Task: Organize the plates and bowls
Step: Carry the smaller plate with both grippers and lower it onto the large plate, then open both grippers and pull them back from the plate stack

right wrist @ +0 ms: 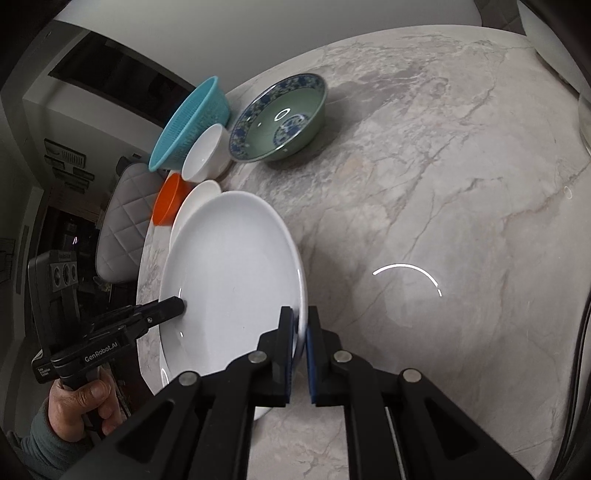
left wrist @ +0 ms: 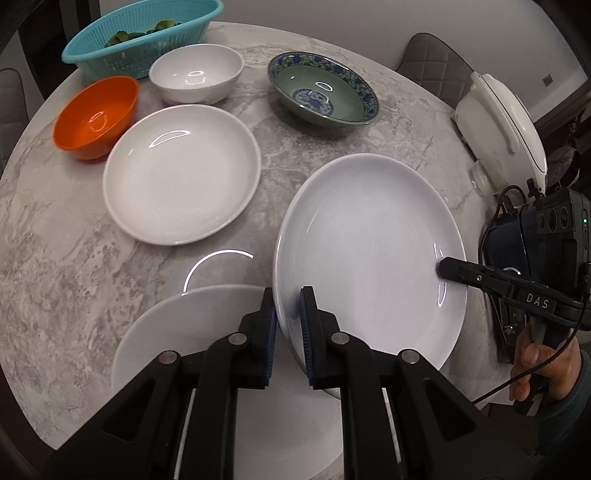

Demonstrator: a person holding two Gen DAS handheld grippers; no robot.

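Observation:
A large white plate point(left wrist: 369, 258) hangs tilted above the marble table, held from both sides. My left gripper point(left wrist: 287, 297) is shut on its near-left rim. My right gripper point(right wrist: 300, 314) is shut on the opposite rim and shows in the left wrist view as a black finger point(left wrist: 445, 267) on the plate's edge. A second white plate point(left wrist: 181, 173) lies flat on the table beyond. A third white plate point(left wrist: 207, 332) lies under my left gripper. An orange bowl point(left wrist: 96, 118), a white bowl point(left wrist: 195, 72) and a green bowl with a blue pattern point(left wrist: 325, 92) stand further back.
A teal basket point(left wrist: 144, 33) with greens stands at the back left. A white lidded pot point(left wrist: 506, 125) sits at the table's right edge. Grey quilted chairs point(right wrist: 125, 221) ring the table point(right wrist: 443, 184). A hand point(left wrist: 535, 365) grips the right tool's handle.

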